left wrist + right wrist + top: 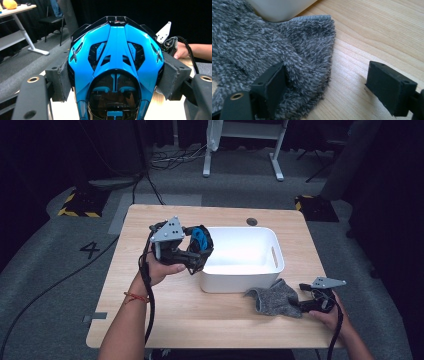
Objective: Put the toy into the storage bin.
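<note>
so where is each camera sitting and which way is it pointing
High view: above the person's side, looking forward and down on the table; both forearms enter from the bottom, left gripper at the white bin.
Left gripper view: rides the left gripper, looking along its fingers clamped on a blue and black toy.
Right gripper view: low over the table, facing the grey cloth; the right gripper is open.
Shared: the high and right gripper views both show the cloth against the bin.
</note>
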The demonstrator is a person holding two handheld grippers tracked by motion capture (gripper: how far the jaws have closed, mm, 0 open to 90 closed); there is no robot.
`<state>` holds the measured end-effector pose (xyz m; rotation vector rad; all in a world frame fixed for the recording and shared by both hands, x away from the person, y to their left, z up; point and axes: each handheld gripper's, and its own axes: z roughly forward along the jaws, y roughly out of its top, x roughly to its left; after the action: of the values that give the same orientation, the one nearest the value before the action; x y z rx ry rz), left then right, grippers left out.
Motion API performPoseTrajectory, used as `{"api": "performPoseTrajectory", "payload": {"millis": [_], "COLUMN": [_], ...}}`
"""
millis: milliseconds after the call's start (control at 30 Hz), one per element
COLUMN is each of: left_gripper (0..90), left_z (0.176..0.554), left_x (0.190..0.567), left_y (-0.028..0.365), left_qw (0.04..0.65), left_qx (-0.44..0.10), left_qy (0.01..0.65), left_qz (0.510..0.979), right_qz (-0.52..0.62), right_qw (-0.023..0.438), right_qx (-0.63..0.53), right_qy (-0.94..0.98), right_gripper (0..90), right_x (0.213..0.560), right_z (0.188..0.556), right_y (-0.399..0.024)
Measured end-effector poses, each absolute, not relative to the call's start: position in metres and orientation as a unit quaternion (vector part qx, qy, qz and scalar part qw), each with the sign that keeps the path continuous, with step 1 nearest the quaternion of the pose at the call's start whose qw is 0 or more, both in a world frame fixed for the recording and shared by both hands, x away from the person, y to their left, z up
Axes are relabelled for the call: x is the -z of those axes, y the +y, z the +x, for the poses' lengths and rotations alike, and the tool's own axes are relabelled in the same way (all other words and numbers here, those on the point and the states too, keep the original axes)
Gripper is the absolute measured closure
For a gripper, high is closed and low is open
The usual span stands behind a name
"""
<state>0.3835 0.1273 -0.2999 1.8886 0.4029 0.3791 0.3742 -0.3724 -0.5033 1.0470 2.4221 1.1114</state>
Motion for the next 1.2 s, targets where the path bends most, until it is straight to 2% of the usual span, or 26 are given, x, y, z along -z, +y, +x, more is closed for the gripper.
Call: {"api": "performPoseTrajectory", "payload": {"millis": [400,1200], "left_gripper": [25.4,25.5], "left_z": [0.39,0.418], "left_x": [0.294,0.313], "left_y": [0.103,0.048], "left_qw": [0.549,0.513], "left_qx": [-0.152,-0.122], "left_qy": [0.149,0.128], "left_qz": [0.808,0.84], "right_qz": [0.362,0.362], "right_qw": [0.139,0.139], "right_qx": [-0.384,-0.384], "right_qy": [0.838,0.838], "right_gripper": [16.9,17.0], "right_x": [0.503,0.503], "right_z": [0.374,0.374], "right_y": [-0.372,-0.372]}}
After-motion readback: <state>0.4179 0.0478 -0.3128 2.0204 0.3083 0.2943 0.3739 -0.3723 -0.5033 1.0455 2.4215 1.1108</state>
